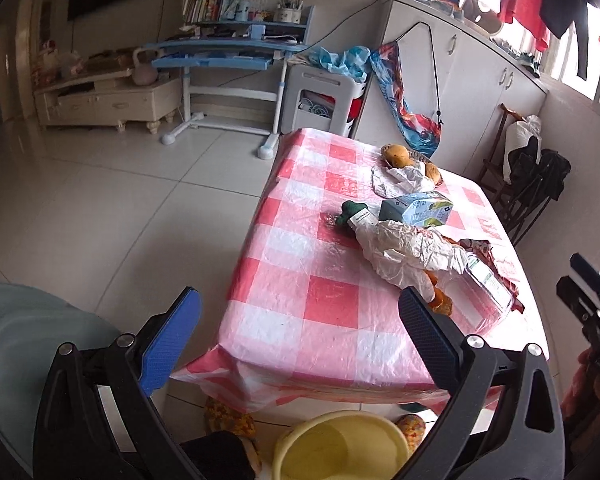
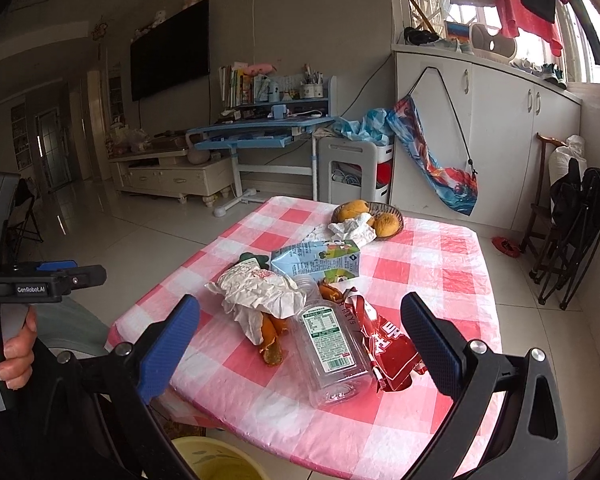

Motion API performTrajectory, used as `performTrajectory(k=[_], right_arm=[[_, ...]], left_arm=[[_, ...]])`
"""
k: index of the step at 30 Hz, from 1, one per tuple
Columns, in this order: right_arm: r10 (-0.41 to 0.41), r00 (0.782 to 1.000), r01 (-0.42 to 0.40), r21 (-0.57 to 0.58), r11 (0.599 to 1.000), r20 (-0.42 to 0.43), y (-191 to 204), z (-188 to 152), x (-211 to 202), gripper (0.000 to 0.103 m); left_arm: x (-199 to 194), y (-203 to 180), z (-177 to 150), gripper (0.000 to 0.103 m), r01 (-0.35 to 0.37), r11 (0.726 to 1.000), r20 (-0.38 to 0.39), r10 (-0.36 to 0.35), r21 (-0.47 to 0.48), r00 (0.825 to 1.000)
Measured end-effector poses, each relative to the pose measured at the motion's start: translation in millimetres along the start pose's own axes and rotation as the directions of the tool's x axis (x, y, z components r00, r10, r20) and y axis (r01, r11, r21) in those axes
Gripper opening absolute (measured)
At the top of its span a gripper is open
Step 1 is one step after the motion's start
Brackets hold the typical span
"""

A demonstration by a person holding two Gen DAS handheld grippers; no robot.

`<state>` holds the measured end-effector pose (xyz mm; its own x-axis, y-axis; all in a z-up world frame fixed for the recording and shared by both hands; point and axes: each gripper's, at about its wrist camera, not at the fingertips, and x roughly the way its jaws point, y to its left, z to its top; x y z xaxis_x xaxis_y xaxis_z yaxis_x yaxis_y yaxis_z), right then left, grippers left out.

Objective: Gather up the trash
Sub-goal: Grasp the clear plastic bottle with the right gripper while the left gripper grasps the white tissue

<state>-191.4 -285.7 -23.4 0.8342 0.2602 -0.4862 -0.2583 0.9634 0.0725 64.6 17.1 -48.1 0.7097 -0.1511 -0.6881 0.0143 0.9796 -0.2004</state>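
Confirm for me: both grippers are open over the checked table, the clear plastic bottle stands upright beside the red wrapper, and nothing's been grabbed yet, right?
Not quite: the clear plastic bottle lies on its side beside the red wrapper, as the right wrist view shows. The rest holds: left gripper and right gripper are open and empty.

Blue desk (image 2: 260, 128), wall television (image 2: 170, 50), folded chair (image 2: 580, 232)

A home living room: wall television (image 2: 170, 50), child's study desk (image 2: 260, 130), checked-cloth table (image 2: 432, 264), hanging laundry (image 2: 528, 8).
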Motion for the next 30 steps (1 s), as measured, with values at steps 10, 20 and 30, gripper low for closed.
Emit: performTrajectory(k=[10,20,30], right_arm=[[-0.019,0.984,0.022,0.019,1.0,-0.175,-11,-14,30,0.093],[0.005,0.965,-0.002,0.011,1.0,-0.263,-13,-20,57,0.078],[0.071,0.943,-0.047,0.08,0.996,-0.325,-18,-24,83,0.078]], left_arm=[[65,-71,24,0.095,0.083,0.977,-0.052,-0.074,0.195,0.996],[139,-94,40,0.076,0.183,0.97,-0.197,-0.15,0.161,0.969],[125,-103,45,0.022,0.27,0.944,-0.223,-0.226,0.19,0.948]])
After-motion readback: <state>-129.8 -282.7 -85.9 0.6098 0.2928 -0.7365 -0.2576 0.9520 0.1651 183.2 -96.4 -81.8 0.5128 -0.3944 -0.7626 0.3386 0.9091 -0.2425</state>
